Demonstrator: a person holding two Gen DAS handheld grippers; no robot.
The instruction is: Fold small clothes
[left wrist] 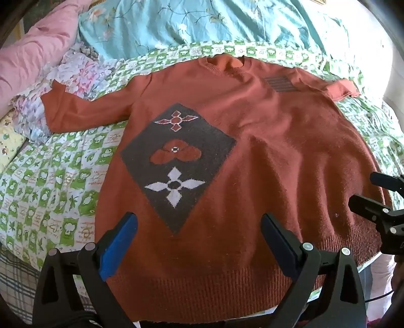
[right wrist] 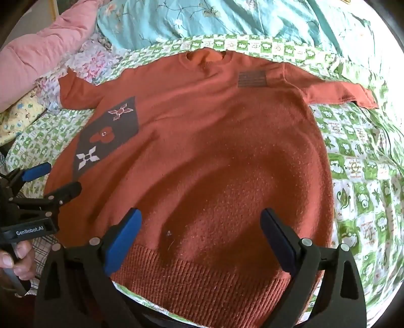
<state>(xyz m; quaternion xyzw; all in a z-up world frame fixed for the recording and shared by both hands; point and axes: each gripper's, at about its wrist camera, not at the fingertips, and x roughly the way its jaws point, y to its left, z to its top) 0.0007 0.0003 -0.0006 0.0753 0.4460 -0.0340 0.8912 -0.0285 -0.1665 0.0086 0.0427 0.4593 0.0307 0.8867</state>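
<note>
An orange-red knit sweater point(left wrist: 265, 156) lies flat, front up, on the bed, collar far, ribbed hem near. It has a dark diamond patch with flowers point(left wrist: 176, 161) and a striped chest patch point(left wrist: 279, 83). Both sleeves spread out to the sides. My left gripper point(left wrist: 199, 227) is open and empty, above the hem's left part. My right gripper point(right wrist: 200, 224) is open and empty, above the hem's right part of the sweater point(right wrist: 207, 156). Each gripper shows in the other's view: the right one point(left wrist: 376, 194) and the left one point(right wrist: 53, 179).
The sweater rests on a green-and-white checked sheet point(left wrist: 50, 181). A teal floral quilt point(left wrist: 202, 22) lies behind it, a pink quilt point(left wrist: 32, 50) and floral fabric point(left wrist: 75, 73) at far left. The bed's near edge runs under the hem.
</note>
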